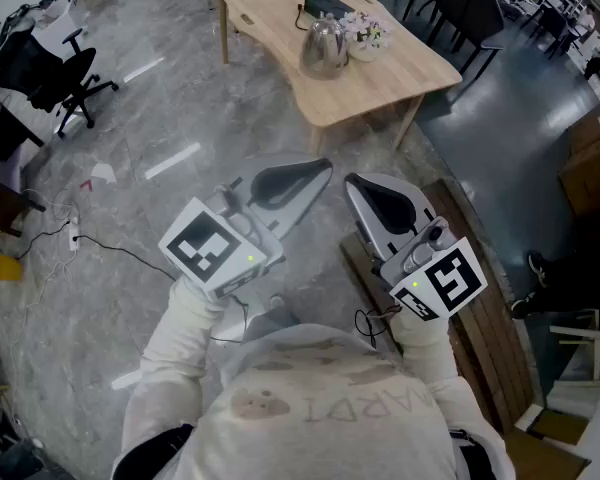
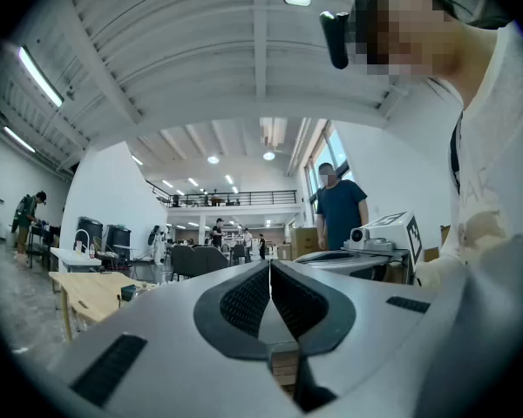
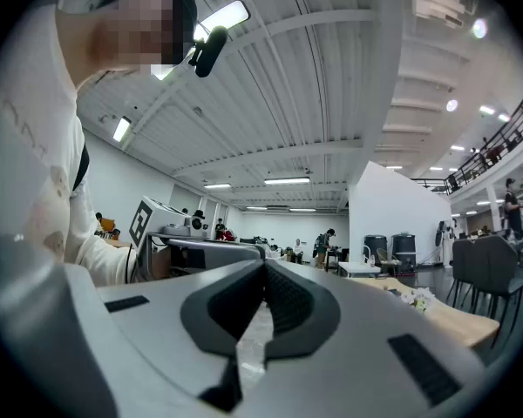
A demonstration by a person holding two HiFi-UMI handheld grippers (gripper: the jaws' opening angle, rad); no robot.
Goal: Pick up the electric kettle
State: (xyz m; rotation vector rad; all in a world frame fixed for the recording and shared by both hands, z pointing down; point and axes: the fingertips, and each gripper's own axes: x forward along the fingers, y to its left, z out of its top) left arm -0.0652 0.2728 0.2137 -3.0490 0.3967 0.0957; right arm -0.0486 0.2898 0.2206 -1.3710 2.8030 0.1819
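left gripper (image 1: 320, 167) and right gripper (image 1: 353, 182) closed empty, well apart from kettle (image 1: 323, 46) beside flowers (image 1: 367, 30) on table (image 1: 392, 78).

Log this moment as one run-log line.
phase: pre-approach | left gripper: shut, empty | right gripper: shut, empty | kettle: on table, untouched

Person wears a cream sweatshirt (image 1: 320, 408) with faint grey lettering. Left gripper (image 1: 323, 167) and right gripper (image 1: 355, 183): pale grey shells, dark ribbed pads (image 2: 244, 303), each bearing a black-and-white marker cube (image 1: 212, 248). Thin black cable (image 1: 364, 320) beside right gripper.
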